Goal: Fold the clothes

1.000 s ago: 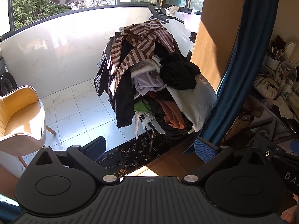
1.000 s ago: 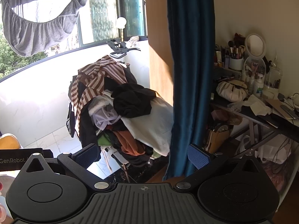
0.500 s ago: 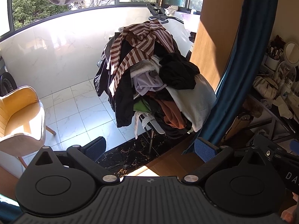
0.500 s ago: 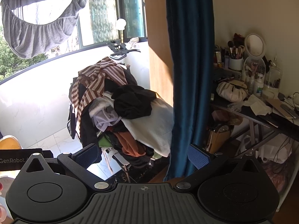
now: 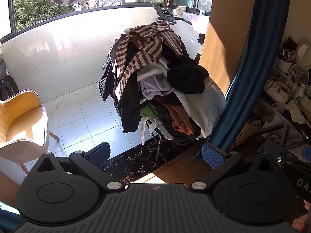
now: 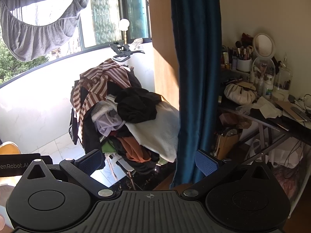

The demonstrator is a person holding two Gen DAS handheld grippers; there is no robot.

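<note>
Well apart from clothes pile point(image 5: 161, 81), both grippers' fingers point(image 5: 100, 152) spread

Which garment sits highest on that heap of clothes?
The brown-and-white striped shirt, draped over the peak; the crumpled black garment and white knit top lie lower.

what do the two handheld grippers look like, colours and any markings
Both match: the left gripper and right gripper have matte black ribbed bodies, two round black discs, silver pivot screws, angled black arms and blue textured pads. A small crosshair mark sits at each centre. White lettering reading "enRobot.A" shows on the left gripper's side.
</note>
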